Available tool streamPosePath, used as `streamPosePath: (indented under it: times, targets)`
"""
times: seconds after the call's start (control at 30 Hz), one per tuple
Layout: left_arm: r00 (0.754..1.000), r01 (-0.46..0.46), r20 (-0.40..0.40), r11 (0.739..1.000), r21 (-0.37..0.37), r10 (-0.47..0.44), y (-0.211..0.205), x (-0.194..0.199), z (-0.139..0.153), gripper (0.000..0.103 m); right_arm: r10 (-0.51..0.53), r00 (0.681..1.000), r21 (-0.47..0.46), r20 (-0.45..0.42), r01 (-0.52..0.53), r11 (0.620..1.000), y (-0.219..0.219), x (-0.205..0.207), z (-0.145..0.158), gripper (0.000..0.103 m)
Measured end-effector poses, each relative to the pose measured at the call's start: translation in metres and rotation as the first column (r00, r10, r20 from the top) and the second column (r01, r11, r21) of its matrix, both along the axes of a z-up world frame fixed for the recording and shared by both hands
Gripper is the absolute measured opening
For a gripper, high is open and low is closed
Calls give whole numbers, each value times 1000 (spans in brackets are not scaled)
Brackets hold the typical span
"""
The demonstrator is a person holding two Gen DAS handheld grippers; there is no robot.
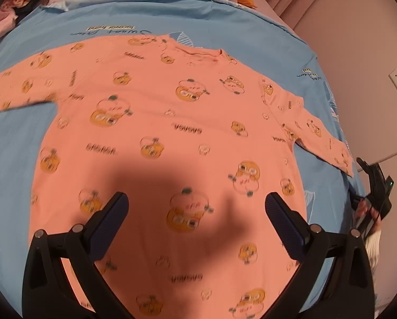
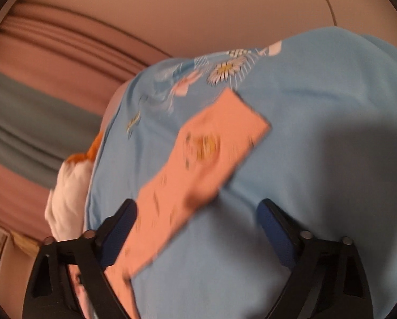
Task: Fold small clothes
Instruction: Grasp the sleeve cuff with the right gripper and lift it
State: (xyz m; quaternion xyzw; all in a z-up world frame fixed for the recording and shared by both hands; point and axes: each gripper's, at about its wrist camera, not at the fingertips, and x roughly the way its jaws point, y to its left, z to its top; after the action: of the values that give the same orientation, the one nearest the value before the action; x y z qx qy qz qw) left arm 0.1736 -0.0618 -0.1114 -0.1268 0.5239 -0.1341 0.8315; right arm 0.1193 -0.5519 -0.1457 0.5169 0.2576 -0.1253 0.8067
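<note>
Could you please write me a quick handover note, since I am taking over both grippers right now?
Left gripper: jaws open, empty, above the lower body of the orange shirt.
Right gripper: jaws open, empty, at the shirt's right sleeve.
The shirt lies flat, both sleeves spread out, on the blue sheet.
Done: shirt laid out; no fold shows yet.
Left: fold in the sleeves, then the body. The right sleeve looks like the likely start.
</note>
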Motion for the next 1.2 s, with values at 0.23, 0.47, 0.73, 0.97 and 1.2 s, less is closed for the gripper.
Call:
streamPosePath:
  times: [0.23,0.47,0.73,0.97,1.2]
  targets:
    - [999,-32,-37,999,-19,31,6,27,-7,101,-86,996,35,-6,86,996,-30,0,-8,9]
    - [991,-118,-69,992,-53,114,39,38,-11,101,44,997,-202,58,-31,979,7,8,53,8]
    - [979,-203,-41,974,-98,200,91,26,7,102,382,921,-605,-74,-346,717,156,68,145,8]
    - [957,-290,-6,950,-114,291,157,7,19,102,554,796,-810,-243,-481,336,331,123,169,8]
    - [924,-378,17,920,-99,382,218,-10,21,102,592,648,-827,-479,-559,-57,477,140,98,7]
